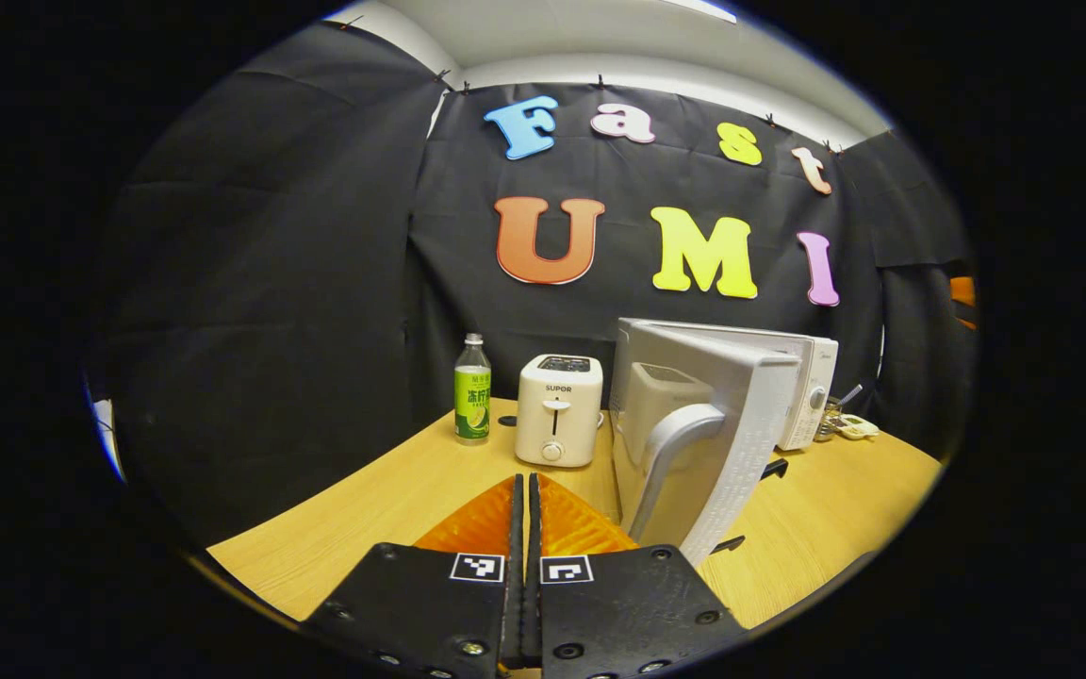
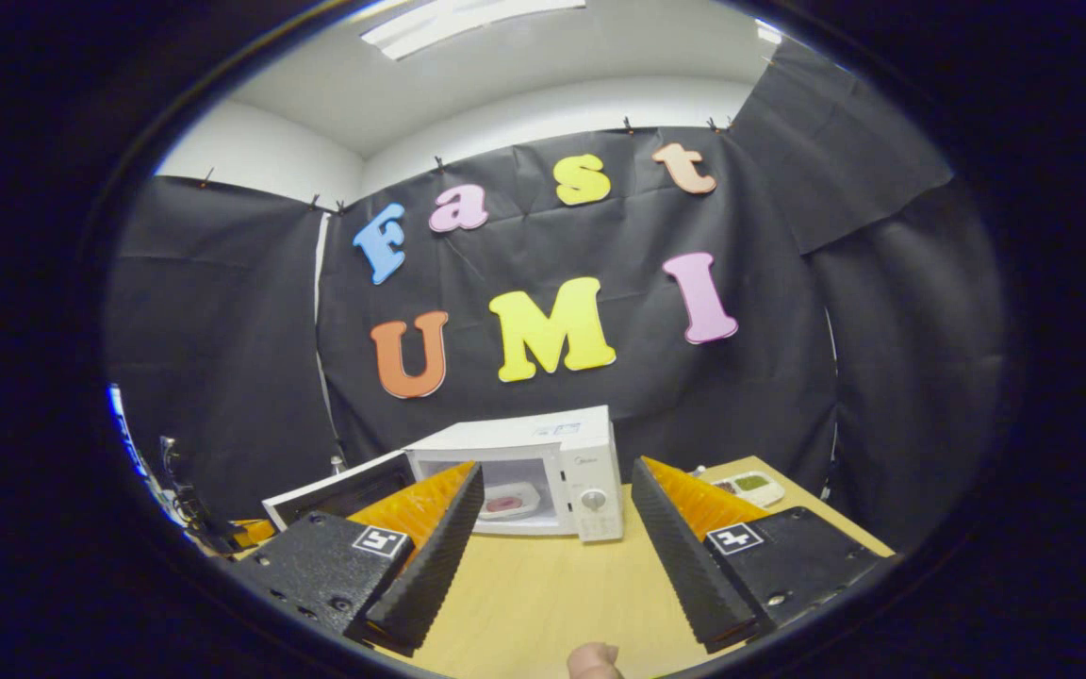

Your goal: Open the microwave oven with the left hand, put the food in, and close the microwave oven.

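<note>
Wooden table (image 2: pixel 543 604), black cloth behind. Microwave (image 2: pixel 562 443) at back, door (image 1: pixel 694 443) swung wide, food (image 2: pixel 503 505) on plate inside. I judge closing next: left gripper (image 1: pixel 524 500) clenched, empty, near handle (image 1: pixel 670 453); I'd push door's outer face steadily till latched. Right gripper (image 2: pixel 552 514) released, clear of door.

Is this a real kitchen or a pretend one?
Probably a pretend one: a staged booth. A white microwave oven with its door open, a cream toaster and a green-labelled bottle stand on a light wooden table with black cloth walls around.
</note>
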Motion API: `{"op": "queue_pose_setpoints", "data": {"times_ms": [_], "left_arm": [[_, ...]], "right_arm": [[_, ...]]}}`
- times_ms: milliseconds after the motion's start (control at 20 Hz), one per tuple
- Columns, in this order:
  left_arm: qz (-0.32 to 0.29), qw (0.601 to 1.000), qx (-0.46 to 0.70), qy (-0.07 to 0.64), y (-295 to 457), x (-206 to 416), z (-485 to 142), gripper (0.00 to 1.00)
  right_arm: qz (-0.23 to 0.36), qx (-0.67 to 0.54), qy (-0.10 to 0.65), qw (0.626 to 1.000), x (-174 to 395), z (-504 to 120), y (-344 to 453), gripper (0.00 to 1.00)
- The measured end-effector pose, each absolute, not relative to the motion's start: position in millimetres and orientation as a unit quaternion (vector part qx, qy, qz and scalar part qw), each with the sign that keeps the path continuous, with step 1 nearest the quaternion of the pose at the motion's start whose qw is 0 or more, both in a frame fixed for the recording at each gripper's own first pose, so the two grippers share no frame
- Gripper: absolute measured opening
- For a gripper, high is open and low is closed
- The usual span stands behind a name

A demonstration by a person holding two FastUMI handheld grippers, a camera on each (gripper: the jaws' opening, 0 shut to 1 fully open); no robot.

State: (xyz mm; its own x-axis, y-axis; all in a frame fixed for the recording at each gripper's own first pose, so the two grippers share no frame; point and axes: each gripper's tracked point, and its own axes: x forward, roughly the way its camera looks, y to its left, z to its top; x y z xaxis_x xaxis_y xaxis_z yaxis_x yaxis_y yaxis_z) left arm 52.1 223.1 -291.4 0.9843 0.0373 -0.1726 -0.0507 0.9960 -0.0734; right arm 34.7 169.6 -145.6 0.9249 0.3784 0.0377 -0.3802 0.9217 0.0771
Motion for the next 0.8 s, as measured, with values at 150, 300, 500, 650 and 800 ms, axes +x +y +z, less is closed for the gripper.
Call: {"op": "queue_pose_setpoints", "data": {"times_ms": [150,300,500,650,800], "left_arm": [[0.003,0.996,-0.024,0.082,200,59,-289,0.0],[0.003,0.997,-0.011,0.071,186,62,-282,0.0],[-0.027,0.997,-0.027,0.072,151,64,-283,0.16],[-0.058,0.996,-0.018,0.065,114,63,-277,0.0],[-0.093,0.994,-0.011,0.06,78,68,-275,0.16]], "right_arm": [[0.194,0.033,-0.018,0.98,7,-134,140,0.9],[0.185,0.047,-0.016,0.981,-14,-126,106,0.9],[0.174,0.082,-0.026,0.981,-35,-108,68,1.0],[0.154,0.061,-0.043,0.985,-50,-96,42,0.89],[0.14,0.031,-0.068,0.987,-67,-83,27,0.89]]}}
